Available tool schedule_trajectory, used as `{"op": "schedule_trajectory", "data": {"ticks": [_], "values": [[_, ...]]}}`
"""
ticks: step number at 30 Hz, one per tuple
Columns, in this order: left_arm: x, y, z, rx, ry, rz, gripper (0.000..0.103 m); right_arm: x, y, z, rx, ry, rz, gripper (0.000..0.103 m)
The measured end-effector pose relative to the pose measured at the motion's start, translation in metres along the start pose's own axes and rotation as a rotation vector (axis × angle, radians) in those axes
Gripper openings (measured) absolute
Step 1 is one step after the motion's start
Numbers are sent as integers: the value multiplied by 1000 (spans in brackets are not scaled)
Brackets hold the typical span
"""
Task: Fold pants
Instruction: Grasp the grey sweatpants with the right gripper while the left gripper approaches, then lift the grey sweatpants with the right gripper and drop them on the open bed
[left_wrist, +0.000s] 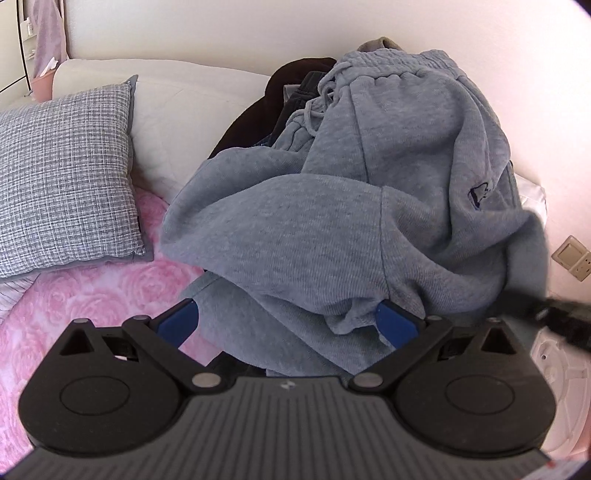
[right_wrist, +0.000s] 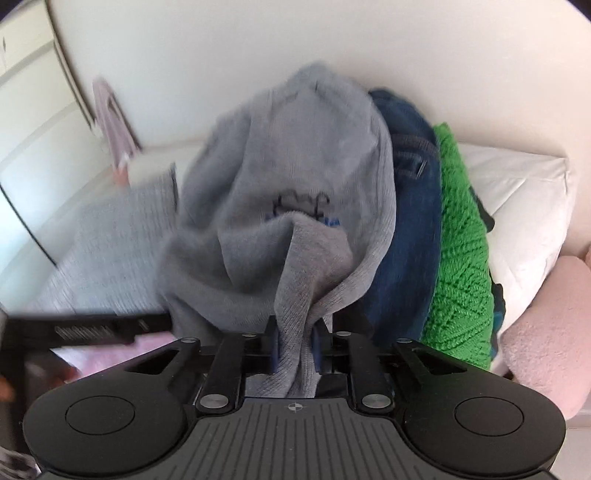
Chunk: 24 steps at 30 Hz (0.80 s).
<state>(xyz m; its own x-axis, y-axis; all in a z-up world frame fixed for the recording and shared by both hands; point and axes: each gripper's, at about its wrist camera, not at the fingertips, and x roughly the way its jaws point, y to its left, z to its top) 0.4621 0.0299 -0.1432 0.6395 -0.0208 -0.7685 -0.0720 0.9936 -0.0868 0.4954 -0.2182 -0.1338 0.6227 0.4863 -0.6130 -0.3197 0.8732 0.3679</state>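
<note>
Two grippers: right gripper (right_wrist: 295, 347) pinches grey sweatpants (right_wrist: 295, 221) to lift; left gripper (left_wrist: 288, 321) spread, straddling cloth.

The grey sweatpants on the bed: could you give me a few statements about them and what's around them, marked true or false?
1. The right gripper is clamped on a fold of the grey sweatpants. True.
2. The left gripper is shut on the pants. False: its jaws stand wide, with cloth draped between them.
3. A green knit lies beside the pants. True.
4. The checked cushion sits on top of the pants. False: it lies apart, on the pink blanket.
</note>
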Motion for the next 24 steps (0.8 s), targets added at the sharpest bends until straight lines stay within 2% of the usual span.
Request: {"op": "schedule_trajectory", "data": {"ticks": [2,7,10,14,18,24], "values": [[-5,3,-1,-12,-6,4,101,-18,1,3,39,-58,68,12],[-31,17,-5,-69,-49,20,101,-66,26,17,0,-229,278,11],[-61,33,-11,-109,-99,44,101,-91,54,22,-44,-307,405,11],[-115,65,-31,-191,-173,101,101,-117,102,24,-134,-358,530,11],[-178,106,-68,-295,-231,183,101,-139,153,19,-188,-378,615,11],[-283,169,-153,-464,-291,322,101,-178,244,-5,-234,-415,729,11]]}}
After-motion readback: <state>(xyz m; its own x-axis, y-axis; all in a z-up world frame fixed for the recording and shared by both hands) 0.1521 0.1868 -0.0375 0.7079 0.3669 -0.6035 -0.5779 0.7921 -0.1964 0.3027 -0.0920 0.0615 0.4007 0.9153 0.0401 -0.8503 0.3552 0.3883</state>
